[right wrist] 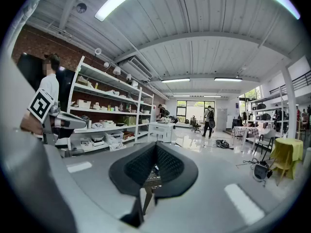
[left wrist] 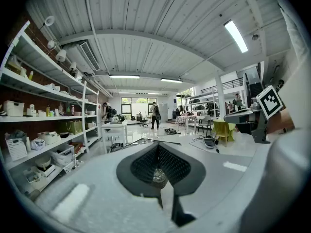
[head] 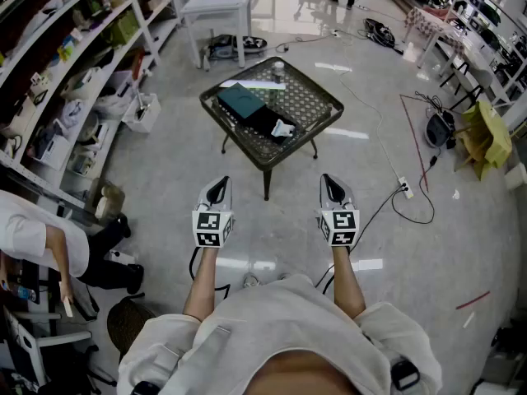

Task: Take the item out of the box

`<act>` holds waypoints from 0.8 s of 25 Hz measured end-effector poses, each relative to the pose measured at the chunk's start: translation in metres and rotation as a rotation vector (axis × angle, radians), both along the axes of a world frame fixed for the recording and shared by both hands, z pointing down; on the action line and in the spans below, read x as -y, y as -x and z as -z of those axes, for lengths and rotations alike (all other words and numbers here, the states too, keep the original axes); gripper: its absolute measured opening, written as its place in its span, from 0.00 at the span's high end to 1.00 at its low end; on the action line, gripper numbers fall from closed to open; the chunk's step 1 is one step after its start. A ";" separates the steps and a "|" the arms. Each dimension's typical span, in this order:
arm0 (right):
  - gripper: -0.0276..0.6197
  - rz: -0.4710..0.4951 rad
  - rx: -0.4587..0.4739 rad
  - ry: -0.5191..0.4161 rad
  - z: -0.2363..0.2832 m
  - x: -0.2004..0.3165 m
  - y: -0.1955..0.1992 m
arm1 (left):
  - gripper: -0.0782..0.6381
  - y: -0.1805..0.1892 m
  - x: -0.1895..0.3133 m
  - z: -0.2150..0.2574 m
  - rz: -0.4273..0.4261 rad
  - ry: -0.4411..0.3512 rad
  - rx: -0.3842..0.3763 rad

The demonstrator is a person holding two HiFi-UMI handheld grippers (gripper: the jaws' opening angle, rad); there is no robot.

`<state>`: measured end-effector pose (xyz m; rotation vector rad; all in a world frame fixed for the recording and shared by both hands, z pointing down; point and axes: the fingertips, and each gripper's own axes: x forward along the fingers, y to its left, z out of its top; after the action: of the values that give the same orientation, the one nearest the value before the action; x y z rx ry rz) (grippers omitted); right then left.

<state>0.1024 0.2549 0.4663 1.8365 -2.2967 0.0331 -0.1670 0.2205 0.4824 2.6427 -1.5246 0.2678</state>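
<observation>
Both tools hang side by side over the floor (head: 461,220), well short of the counter (head: 328,99). The left tool (head: 218,186) has its jaws pressed together, nothing between them. The right tool (head: 331,183) is the same, closed up and empty. On the mesh top, the teal box (head: 240,101) sits mid-counter. A black piece (head: 265,120) touches it on the near right side, and a small white item (head: 284,128) lies on that piece, towards the near right edge.
</observation>
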 end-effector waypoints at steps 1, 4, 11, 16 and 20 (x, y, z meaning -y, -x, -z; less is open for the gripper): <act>0.96 0.000 0.000 0.001 -0.001 -0.001 0.000 | 0.88 0.000 -0.001 -0.001 -0.003 0.000 -0.002; 0.96 0.003 0.000 0.003 -0.004 -0.002 0.000 | 0.88 -0.004 -0.002 -0.002 -0.008 -0.002 -0.004; 0.95 0.019 0.012 -0.025 -0.004 -0.004 -0.011 | 0.88 -0.019 -0.006 0.005 -0.001 -0.013 -0.009; 0.95 0.047 0.016 -0.055 -0.002 -0.008 -0.022 | 0.88 -0.037 -0.010 0.008 0.003 -0.017 -0.002; 0.95 0.073 0.013 -0.052 -0.004 -0.009 -0.028 | 0.88 -0.050 -0.012 0.007 0.012 -0.017 0.002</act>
<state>0.1309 0.2637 0.4707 1.7805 -2.3931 -0.0250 -0.1169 0.2327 0.4752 2.6460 -1.5494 0.2586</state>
